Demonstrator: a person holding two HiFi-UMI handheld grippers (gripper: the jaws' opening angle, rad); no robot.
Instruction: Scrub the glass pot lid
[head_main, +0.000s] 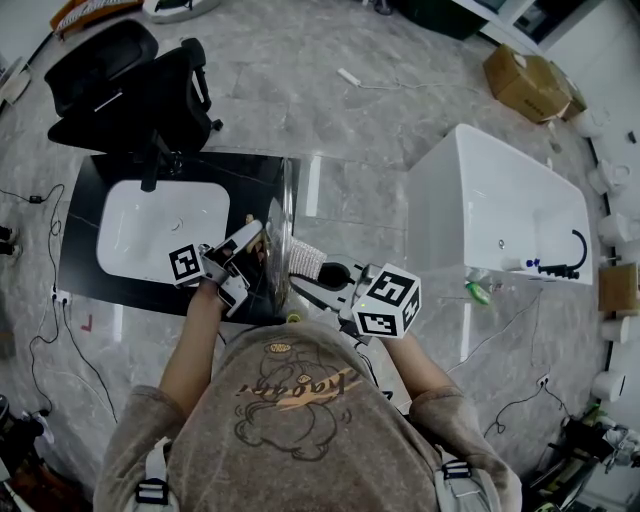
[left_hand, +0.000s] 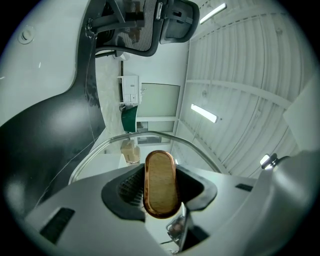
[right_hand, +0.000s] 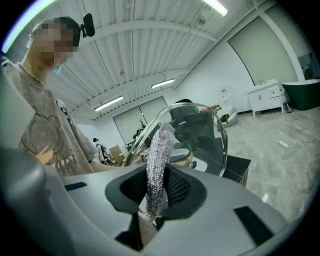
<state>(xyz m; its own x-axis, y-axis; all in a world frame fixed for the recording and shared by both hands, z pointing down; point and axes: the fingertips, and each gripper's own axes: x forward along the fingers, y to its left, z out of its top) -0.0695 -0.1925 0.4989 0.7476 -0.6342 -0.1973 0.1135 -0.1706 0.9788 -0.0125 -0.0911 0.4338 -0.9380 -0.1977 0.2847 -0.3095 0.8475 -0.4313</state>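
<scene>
Grey marbled floor (head_main: 330, 110) runs through the whole room under my head camera, with thin cables (head_main: 50, 240) trailing over it on the left. A black table (head_main: 80, 250) stands below me with a white sink (head_main: 160, 230) set into its top. A black office chair (head_main: 130, 90) is pushed up behind it. To the right, apart from the table, is a white bathtub (head_main: 490, 215) with a black tap (head_main: 565, 265) at its near end, and brown cardboard boxes (head_main: 525, 82) lie on the floor beyond it. Both claw cameras show a white ribbed ceiling with strip lights (right_hand: 110, 103).

The only writing I see is a slanted script across the cartoon print on my T-shirt (head_main: 300, 420), and I cannot read it with any certainty.

My left claw (left_hand: 161, 192) is clamped on the oval wooden handle (left_hand: 161, 172) of the glass pot lid (head_main: 286, 215), with a pad pressed to each side of it. The lid stands upright on edge over the right part of the table, just right of the sink, between my two claws. My right claw (right_hand: 156, 187) is closed on a glittery silver scrubber (right_hand: 159, 150) that sticks up past the pads. The scrubber sits just beside the lid's metal rim, but I cannot tell whether they touch.
</scene>
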